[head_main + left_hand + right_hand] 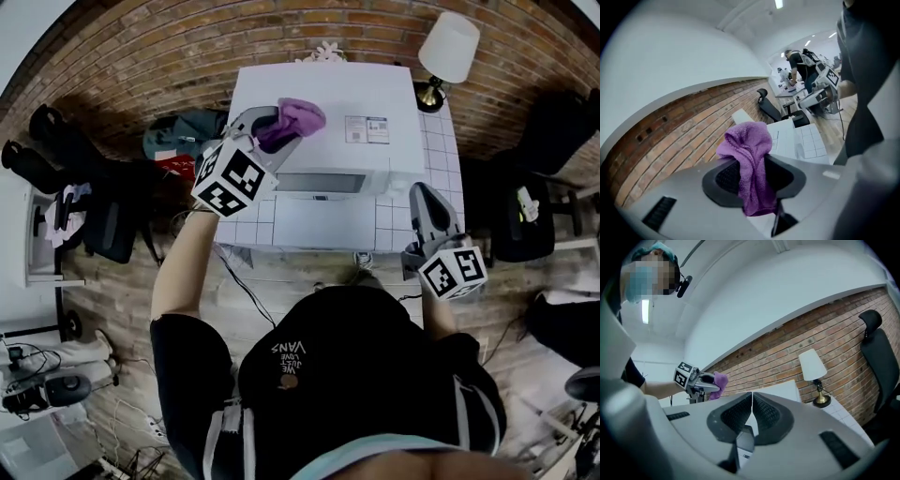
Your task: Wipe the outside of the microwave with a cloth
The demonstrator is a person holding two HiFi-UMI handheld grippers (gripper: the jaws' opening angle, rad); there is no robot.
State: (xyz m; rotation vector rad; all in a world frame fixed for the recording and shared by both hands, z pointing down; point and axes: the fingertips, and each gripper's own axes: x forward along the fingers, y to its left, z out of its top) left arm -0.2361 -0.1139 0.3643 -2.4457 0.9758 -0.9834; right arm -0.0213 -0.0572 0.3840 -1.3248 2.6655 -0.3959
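Right gripper (751,414) sits in front of the right end of the white boxy microwave (330,98), over the white tiled table (319,225), jaws clenched together with nothing between them. Left gripper (274,129) is over the microwave's top, near its front left corner, jaws grasping the purple terry cloth (302,116). The cloth bunches out past the jaw tips and lies over the left half of the microwave's top; can't tell if it touches the surface. A small printed label (367,128) sits on the right part of the microwave's top. A table lamp with a white shade and brass base (448,47) stands just beside the microwave's back right corner. Red brick wall (141,47) runs behind the microwave. A black office chair (555,131) stands well to the microwave's right.
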